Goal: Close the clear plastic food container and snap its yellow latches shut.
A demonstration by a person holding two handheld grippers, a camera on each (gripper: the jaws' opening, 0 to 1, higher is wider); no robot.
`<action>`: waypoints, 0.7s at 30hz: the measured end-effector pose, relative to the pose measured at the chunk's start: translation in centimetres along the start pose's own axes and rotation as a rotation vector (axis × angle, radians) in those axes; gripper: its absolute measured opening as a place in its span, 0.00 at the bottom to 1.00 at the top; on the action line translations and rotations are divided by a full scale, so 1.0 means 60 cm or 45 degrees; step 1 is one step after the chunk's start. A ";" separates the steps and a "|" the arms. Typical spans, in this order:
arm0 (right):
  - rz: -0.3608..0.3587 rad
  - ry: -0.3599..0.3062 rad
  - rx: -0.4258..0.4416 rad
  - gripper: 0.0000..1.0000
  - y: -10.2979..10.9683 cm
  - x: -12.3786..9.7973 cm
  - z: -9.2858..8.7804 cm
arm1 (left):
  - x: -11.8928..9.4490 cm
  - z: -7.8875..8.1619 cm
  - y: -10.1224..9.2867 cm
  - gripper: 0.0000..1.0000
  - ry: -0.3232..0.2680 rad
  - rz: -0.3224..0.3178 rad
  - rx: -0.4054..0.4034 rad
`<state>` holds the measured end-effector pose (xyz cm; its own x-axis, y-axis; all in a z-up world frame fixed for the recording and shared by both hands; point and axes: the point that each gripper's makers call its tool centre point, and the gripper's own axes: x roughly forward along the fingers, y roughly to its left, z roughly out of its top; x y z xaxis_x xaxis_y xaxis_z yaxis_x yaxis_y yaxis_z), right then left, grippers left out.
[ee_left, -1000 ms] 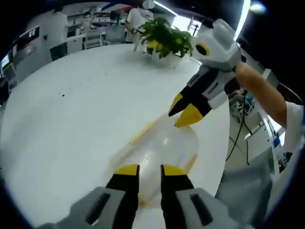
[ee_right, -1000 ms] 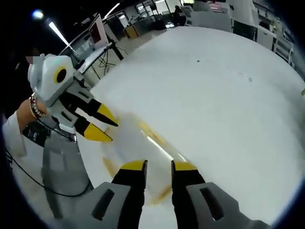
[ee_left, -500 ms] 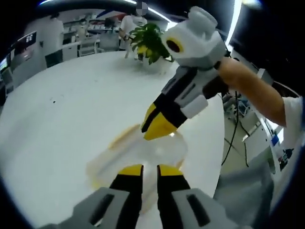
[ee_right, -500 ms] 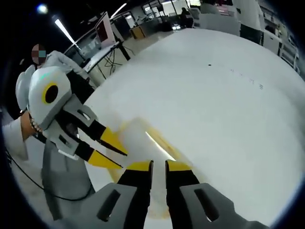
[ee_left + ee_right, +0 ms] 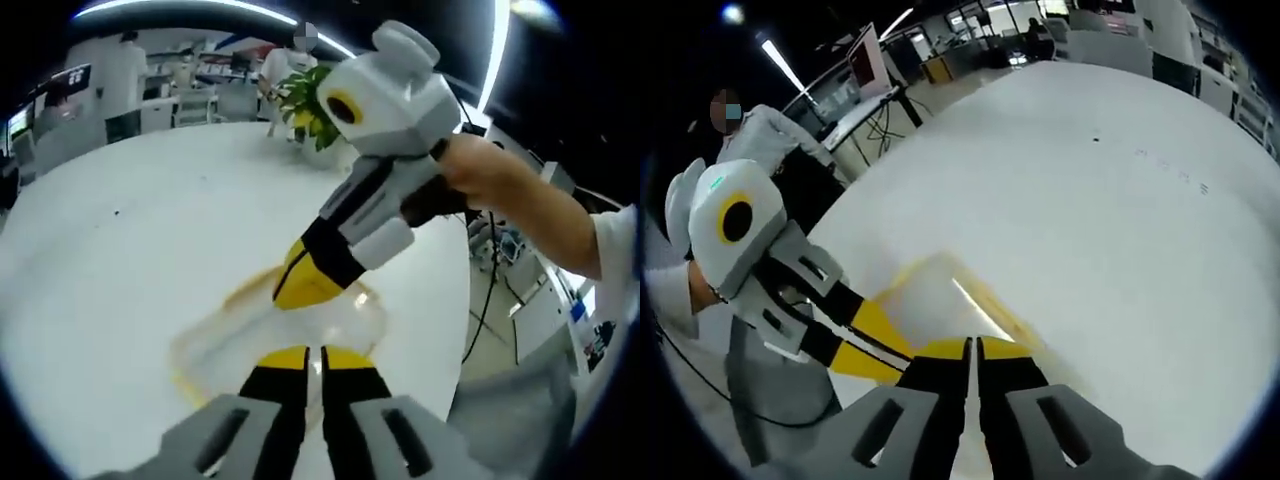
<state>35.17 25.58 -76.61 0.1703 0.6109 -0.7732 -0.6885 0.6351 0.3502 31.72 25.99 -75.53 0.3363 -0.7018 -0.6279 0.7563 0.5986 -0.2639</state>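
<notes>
Left gripper view: one clear container (image 5: pixel 270 335) with yellow latches lies on the white table (image 5: pixel 120 260), just beyond the left gripper (image 5: pixel 305 358), whose two jaws stand nearly together with a thin gap. One right gripper (image 5: pixel 305 285) enters from the right, held by a hand (image 5: pixel 480 170), its yellow tips closed and resting on the container top. One potted plant (image 5: pixel 310 95) stands at the far table edge. Contents of the container cannot be determined. Right gripper view: the jaws are pressed together over the container (image 5: pixel 940 295); the left gripper (image 5: pixel 875 345) is alongside.
</notes>
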 end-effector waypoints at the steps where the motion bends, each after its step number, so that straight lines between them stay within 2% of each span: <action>1: 0.003 0.001 0.001 0.00 0.001 0.001 -0.001 | 0.001 -0.001 0.001 0.00 0.002 0.002 -0.004; 16: -0.015 -0.018 0.002 0.00 -0.003 0.008 0.010 | 0.008 -0.015 -0.024 0.00 0.030 -0.050 0.029; 21: -0.045 -0.032 -0.012 0.00 -0.011 0.011 0.020 | -0.002 -0.018 -0.043 0.00 0.024 -0.117 -0.003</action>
<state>36.60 26.10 -76.72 0.2125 0.6000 -0.7713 -0.6881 0.6523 0.3179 29.14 24.95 -75.58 0.2548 -0.7468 -0.6143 0.7823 0.5326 -0.3229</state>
